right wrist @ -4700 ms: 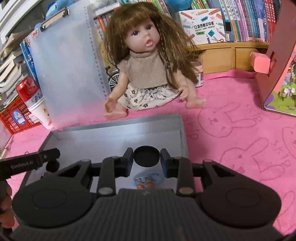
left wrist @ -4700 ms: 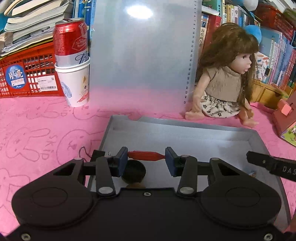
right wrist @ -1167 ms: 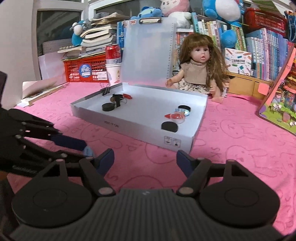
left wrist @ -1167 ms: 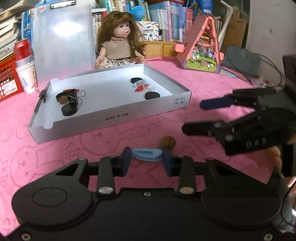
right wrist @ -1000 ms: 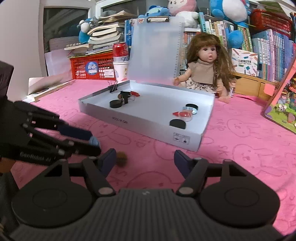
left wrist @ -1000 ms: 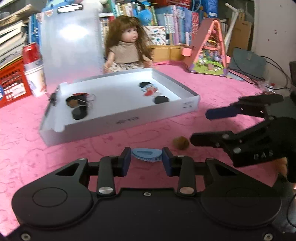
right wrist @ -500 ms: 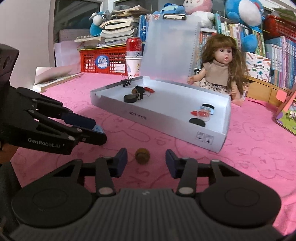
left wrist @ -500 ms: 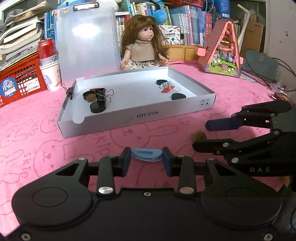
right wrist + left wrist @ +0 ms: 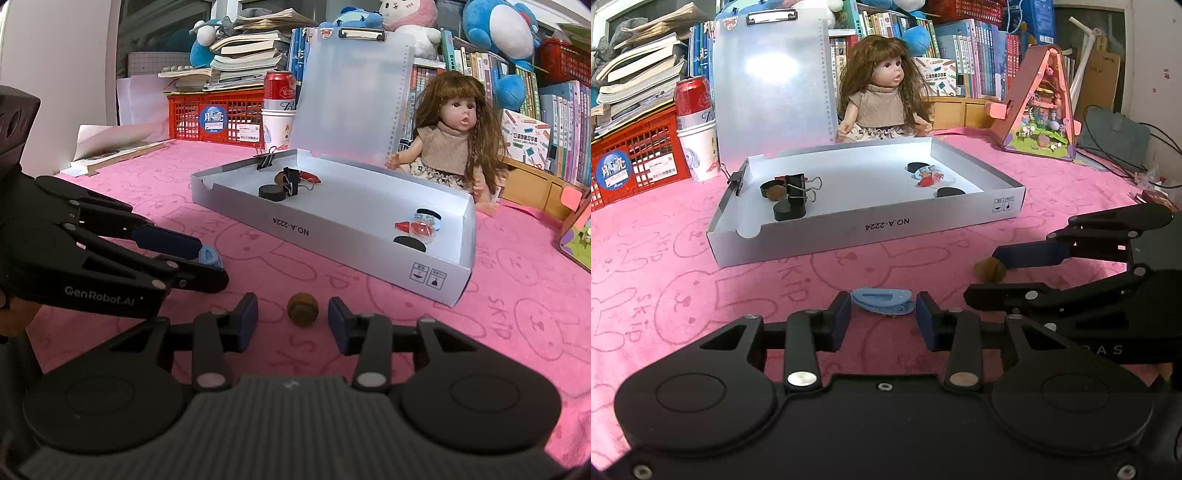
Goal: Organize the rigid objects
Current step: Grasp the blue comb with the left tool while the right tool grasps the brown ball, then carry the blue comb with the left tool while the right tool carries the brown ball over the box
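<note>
My left gripper (image 9: 883,315) is shut on a light blue clip (image 9: 881,301), low over the pink cloth; it also shows in the right wrist view (image 9: 209,256). My right gripper (image 9: 292,318) is open around a small brown nut (image 9: 303,309) that lies on the cloth, with gaps on both sides; the nut also shows in the left wrist view (image 9: 990,269). The white box (image 9: 871,226) beyond holds black discs (image 9: 789,211), a binder clip (image 9: 798,189), a brown nut and a red clip.
A doll (image 9: 886,107) sits behind the box beside an upright clear clipboard (image 9: 772,88). A red can on a paper cup (image 9: 696,125) and a red crate (image 9: 631,155) stand at the left. A pink toy house (image 9: 1041,110) is at the right.
My right gripper has come down over the brown nut and narrowed around it. My left gripper still holds the blue clip and has turned toward the box.
</note>
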Action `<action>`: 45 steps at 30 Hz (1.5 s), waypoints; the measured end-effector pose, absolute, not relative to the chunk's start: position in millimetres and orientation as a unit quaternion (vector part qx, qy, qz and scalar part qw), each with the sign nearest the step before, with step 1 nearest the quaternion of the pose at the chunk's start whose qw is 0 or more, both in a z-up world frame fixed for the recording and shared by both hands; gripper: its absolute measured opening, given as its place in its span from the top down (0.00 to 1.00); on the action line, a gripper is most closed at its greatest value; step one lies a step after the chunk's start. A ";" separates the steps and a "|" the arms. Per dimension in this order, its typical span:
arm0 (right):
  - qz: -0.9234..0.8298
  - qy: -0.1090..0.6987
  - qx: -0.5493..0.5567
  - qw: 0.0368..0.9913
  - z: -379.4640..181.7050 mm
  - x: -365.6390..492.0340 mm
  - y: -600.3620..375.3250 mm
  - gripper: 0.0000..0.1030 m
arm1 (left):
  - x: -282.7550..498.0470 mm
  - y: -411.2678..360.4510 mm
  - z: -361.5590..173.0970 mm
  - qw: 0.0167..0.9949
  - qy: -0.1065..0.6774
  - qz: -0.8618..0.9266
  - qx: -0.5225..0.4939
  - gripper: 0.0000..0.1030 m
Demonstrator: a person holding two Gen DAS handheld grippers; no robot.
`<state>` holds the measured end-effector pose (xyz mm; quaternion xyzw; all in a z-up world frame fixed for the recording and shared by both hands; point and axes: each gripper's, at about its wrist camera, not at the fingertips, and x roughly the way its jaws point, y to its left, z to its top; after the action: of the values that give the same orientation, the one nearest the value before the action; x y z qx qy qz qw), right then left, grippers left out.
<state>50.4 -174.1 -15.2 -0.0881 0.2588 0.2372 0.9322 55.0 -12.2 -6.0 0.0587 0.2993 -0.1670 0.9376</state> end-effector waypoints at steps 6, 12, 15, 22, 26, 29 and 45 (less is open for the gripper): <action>0.233 0.256 -0.093 0.933 -14.4 48.8 -172.8 0.55 | 56.6 -11.5 -4.2 0.938 0.303 -0.161 0.045 0.63; 0.198 0.248 -0.079 0.945 -12.4 43.4 -173.0 0.69 | 58.2 -13.2 -4.2 0.942 0.303 -0.145 0.027 0.63; 0.182 0.241 -0.076 0.950 -11.0 42.0 -174.6 0.72 | 58.6 -14.2 -3.6 0.944 0.298 -0.139 0.018 0.63; 0.171 0.243 -0.067 0.952 -10.1 43.2 -176.0 0.75 | 52.8 -21.2 0.2 0.952 0.269 -0.142 0.028 0.62; 0.173 0.247 -0.061 0.951 -10.2 45.7 -175.2 0.68 | 51.2 -23.1 -1.4 0.952 0.270 -0.141 0.041 0.62; 0.175 0.249 -0.062 0.951 -10.3 48.2 -174.1 0.67 | 49.8 -21.6 -2.9 0.950 0.273 -0.142 0.048 0.61; 0.170 0.270 -0.042 0.947 -11.8 54.2 -175.1 0.78 | 59.5 -9.0 -3.5 0.934 0.297 -0.192 0.050 0.56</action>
<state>54.2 -175.1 -11.8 -0.0424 0.2702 0.1701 0.9467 59.5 -9.0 -3.5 0.0504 0.2972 -0.1921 0.9339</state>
